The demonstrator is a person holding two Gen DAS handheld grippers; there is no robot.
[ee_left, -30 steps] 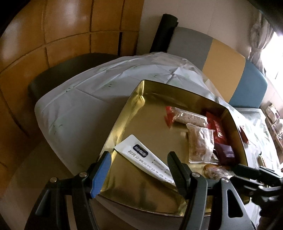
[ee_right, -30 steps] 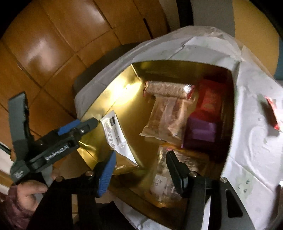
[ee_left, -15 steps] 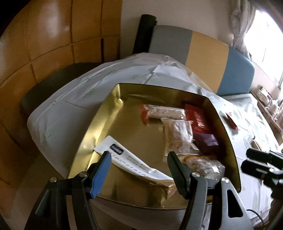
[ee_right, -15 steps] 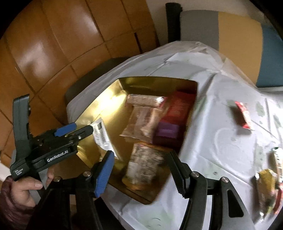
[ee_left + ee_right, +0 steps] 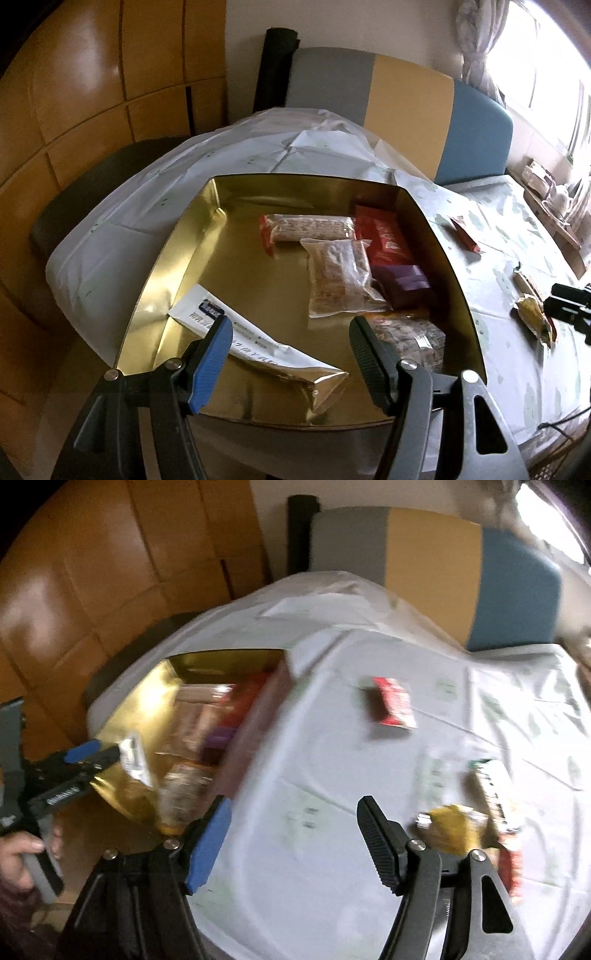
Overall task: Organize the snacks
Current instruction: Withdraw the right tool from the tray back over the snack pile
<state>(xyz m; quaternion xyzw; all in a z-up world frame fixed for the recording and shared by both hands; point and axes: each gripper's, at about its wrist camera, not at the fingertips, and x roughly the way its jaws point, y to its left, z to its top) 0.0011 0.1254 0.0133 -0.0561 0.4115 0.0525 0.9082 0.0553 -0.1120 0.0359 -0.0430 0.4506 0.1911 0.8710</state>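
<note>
A gold tin point(image 5: 173, 254) on the white tablecloth holds a white packet point(image 5: 255, 343), a clear bag of biscuits point(image 5: 338, 280), a long bar point(image 5: 310, 229), a red packet point(image 5: 384, 236), a purple packet point(image 5: 404, 286) and a speckled packet point(image 5: 410, 336). My left gripper point(image 5: 291, 343) hangs open over the tin's near edge, gripping nothing. My right gripper point(image 5: 293, 823) hovers over bare cloth to the right of the tin point(image 5: 221, 664), its jaws opening with nothing between them. Loose on the cloth lie a red packet point(image 5: 393, 707), a yellow packet point(image 5: 452, 827) and a bar point(image 5: 493, 794).
A dark green chair point(image 5: 92, 192) stands at the table's left, and a grey, yellow and blue bench back point(image 5: 406, 96) lies behind it. Wood panels cover the left wall. Small clutter point(image 5: 546, 192) sits at the far right under the window. A hand point(image 5: 22, 853) holds the left gripper.
The right gripper has swung right, off the tin and over the open cloth, and its jaws stand wider. The left gripper has drifted so that the tin sits more centred in its view.
</note>
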